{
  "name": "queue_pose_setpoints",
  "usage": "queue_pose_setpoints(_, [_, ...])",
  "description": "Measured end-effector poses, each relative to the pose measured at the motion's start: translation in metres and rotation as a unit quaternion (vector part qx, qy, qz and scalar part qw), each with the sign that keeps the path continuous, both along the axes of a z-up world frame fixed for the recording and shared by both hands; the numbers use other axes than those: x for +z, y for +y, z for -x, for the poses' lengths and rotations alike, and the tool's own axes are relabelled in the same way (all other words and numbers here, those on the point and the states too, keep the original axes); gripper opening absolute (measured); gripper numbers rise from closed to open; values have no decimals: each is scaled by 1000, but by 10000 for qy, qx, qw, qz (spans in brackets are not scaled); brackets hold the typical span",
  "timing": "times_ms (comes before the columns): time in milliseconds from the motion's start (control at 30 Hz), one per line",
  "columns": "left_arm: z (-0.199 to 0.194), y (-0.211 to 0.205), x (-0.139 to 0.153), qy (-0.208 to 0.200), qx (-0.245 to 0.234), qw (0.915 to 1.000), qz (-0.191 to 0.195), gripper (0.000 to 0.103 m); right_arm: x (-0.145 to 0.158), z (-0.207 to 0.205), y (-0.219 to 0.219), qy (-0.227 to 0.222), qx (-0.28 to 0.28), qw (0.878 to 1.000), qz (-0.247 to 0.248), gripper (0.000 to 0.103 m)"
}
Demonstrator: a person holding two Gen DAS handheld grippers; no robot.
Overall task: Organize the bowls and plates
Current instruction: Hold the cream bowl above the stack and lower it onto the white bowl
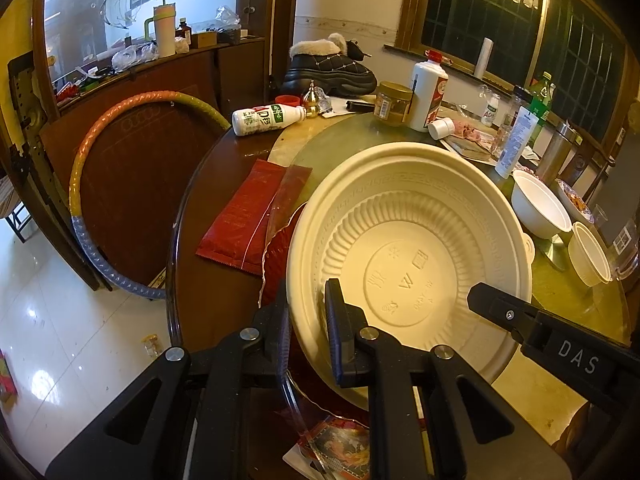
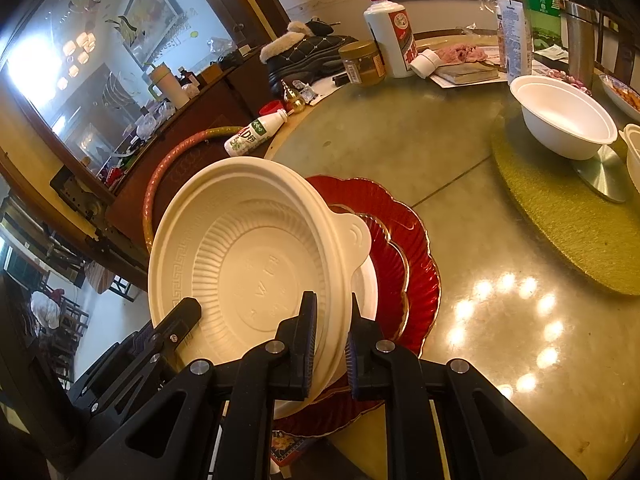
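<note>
1. Round table [image 2: 460,240]: crowded along the far edge, with a white liquor bottle [image 2: 390,36], a jar [image 2: 362,63], a fallen milk bottle [image 2: 256,133]. The near centre is bare glass.
2. Red plate [image 2: 404,240], near left on the table: scalloped with a gilt rim, and it looks like 2 stacked. A white plate [image 2: 366,284] sits on top.
3. Cream bowl [image 2: 248,256]: large and ribbed, tilted up just over the red plate stack, with its tab handle toward the table centre. I can't tell if its underside touches the stack.
4. White bowl [image 2: 568,120], far right on the turntable: a smaller cream cup [image 1: 588,254] sits beside it, both untouched.
5. Left gripper [image 1: 308,324]: narrow, pinching the cream bowl's near-left rim.
6. Right gripper [image 2: 332,344]: narrow, pinching the same bowl's near-right rim.
7. Progress, my read: about mid-task. The plates are stacked and the cream bowl is about to be set on them. Left to do: gather the white bowl and the cup.
</note>
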State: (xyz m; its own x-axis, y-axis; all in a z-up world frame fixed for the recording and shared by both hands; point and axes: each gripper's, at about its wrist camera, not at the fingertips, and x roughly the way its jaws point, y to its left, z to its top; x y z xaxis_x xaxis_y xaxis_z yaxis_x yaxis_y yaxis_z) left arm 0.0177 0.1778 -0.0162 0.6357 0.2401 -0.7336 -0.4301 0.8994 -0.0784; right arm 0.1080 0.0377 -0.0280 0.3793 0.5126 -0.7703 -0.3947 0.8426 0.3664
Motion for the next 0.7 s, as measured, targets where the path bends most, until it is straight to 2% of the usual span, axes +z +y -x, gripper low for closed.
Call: queue_pose_setpoints(700, [0, 0, -1, 16, 3, 10000, -36, 14, -6, -2, 0, 38, -5, 10000, 9, 13])
